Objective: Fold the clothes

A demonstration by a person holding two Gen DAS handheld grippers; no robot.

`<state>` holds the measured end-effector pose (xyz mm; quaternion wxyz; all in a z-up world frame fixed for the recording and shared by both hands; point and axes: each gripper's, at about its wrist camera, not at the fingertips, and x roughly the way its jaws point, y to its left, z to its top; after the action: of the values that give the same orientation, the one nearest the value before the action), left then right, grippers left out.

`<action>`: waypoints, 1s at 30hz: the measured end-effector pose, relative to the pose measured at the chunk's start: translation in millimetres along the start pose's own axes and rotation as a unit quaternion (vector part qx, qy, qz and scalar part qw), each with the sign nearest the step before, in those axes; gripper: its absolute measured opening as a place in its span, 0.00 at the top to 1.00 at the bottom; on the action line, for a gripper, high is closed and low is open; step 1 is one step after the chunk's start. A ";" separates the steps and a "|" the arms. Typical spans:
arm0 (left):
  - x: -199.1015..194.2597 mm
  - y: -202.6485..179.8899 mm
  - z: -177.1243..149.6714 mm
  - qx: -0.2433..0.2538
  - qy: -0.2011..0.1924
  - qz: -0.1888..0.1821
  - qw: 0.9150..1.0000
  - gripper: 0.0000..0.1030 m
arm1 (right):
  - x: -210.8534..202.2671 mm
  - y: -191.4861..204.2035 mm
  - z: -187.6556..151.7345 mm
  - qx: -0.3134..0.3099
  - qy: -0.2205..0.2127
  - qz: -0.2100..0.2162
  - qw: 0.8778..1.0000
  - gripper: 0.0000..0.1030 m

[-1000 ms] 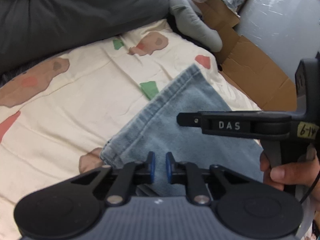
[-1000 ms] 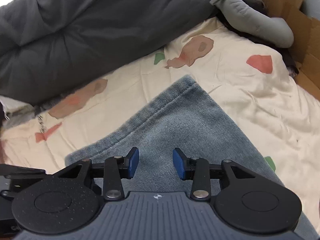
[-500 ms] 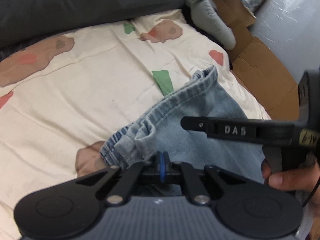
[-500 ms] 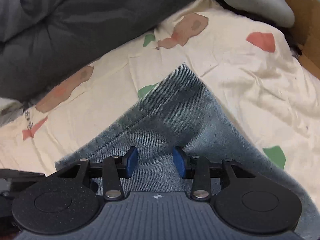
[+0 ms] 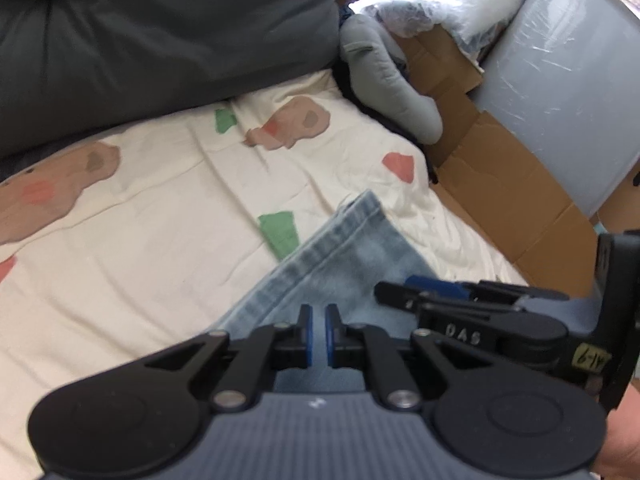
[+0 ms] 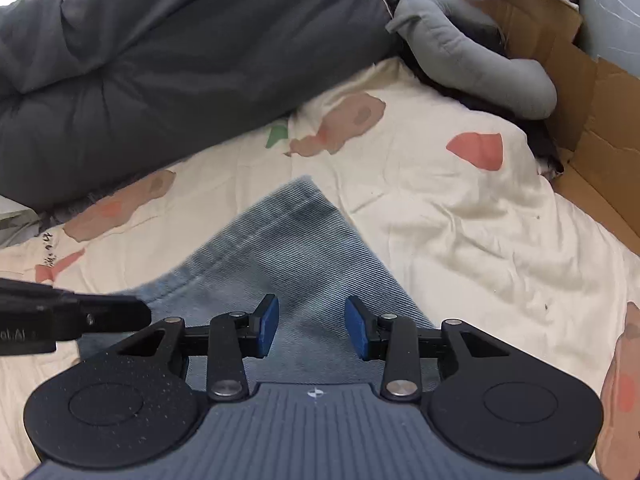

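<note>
One pair of jeans point(image 5: 352, 256) on the patterned bedsheet point(image 5: 160, 232), partly hidden by two grippers.

The near part of the denim is covered. The left gripper point(image 5: 317, 336) is seen nearly closed, clamped on the denim; the right gripper point(image 6: 312, 326) is held apart above it.

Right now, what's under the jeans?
The jeans lie on a cream bedsheet with pink and green patches; one green patch runs partly under the hem. Whatever else sits beneath the denim is covered.
</note>
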<state>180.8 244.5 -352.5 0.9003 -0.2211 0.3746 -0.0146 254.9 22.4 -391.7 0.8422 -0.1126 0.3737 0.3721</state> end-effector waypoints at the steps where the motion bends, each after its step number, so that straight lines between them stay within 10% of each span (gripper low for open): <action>1: 4.2 -0.7 1.6 0.001 -0.003 0.001 1.000 0.95 | 2.7 -0.4 0.4 -0.001 0.000 0.000 1.000 0.58; 21: 61.7 12.1 -0.2 -0.019 0.019 0.025 0.999 0.97 | 49.5 -4.3 8.0 0.017 0.061 0.009 0.998 0.56; 30: 28.3 -33.2 14.9 0.031 0.025 0.027 0.999 0.91 | 0.7 -21.1 36.0 -0.019 0.120 0.038 0.992 0.55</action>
<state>216.0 214.9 -348.6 0.8973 -0.1821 0.4020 -0.0071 289.8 24.9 -369.0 0.7741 -0.1583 0.4694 0.3942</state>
